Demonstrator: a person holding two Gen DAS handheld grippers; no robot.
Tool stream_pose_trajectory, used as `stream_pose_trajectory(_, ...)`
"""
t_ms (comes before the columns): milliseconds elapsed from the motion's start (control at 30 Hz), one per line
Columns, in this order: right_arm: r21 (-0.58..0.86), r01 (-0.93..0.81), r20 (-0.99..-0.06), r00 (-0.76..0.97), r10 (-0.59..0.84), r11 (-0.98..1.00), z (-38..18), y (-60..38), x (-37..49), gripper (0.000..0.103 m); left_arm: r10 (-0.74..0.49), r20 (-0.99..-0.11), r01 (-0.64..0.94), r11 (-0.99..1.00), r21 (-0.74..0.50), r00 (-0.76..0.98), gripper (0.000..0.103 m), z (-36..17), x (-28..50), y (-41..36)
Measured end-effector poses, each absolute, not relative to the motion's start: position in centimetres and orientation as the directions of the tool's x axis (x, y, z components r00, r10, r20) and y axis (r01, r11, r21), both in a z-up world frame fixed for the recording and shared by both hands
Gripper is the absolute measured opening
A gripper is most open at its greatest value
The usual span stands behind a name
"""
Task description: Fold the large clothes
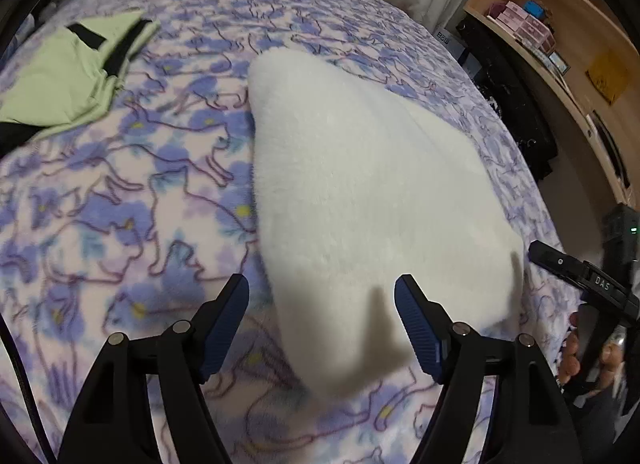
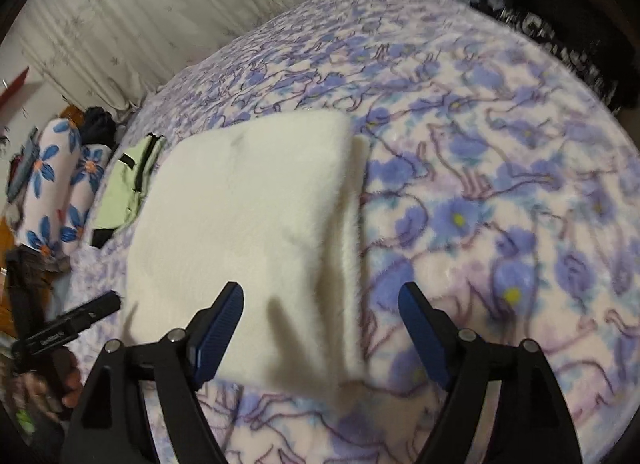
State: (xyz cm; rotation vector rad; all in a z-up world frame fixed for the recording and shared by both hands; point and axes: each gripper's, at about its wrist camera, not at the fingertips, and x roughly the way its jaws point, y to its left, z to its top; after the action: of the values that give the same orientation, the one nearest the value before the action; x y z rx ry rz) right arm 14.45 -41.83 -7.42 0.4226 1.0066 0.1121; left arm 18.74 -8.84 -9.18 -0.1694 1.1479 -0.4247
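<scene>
A: Checking status: left gripper and right gripper both spread apart, empty; folded white garment lies mid-frame on the bedspread.

B: Risk: a descending finger may snag the plush and undo the fold.

Both wrist views close, angled down – share folded white garment on bed
</scene>
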Motion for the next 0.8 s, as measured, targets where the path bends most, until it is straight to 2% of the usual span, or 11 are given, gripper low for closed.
stream_pose_trajectory(233,0.555,0.068,-0.757,0.453,0.470,0.829,-11.6,-42.6,18.9,0.081,-0.509,-0.819,0.232,0.858,-0.459,0.265,0.075,-12.3,22.0,-9.1)
stream_pose_trajectory(367,0.616,0.068,-0.733,0.413,0.540,0.784,-14.0,-42.5,21.1,0.081,-0.554,-0.795,0.225,0.831,-0.509,0.245,0.087,-13.5,23.4,-9.3)
stream_pose_trajectory(433,0.661,0.066,-0.703,0.403,0.586,0.747,-15.1,-42.4,22.3,0.084,-0.575,-0.783,0.230,0.817,-0.529,0.238,0.091,-14.3,24.2,-9.7)
stream_pose_trajectory(500,0.678,0.059,-0.690,0.393,0.608,0.733,-15.6,-42.1,23.1,0.091,-0.580,-0.782,0.233,0.812,-0.535,0.230,0.100,-14.9,24.8,-10.1)
stream_pose_trajectory(600,0.681,0.047,-0.689,0.378,0.618,0.730,-15.9,-41.4,24.2,0.097,-0.608,-0.769,0.244,0.790,-0.563,0.196,0.102,-15.9,25.9,-11.1)
stream_pose_trajectory(800,0.655,0.006,-0.702,0.376,0.606,0.755,-15.6,-40.2,25.1,0.097,-0.616,-0.771,0.269,0.779,-0.566,0.164,0.103,-16.3,27.0,-12.5)
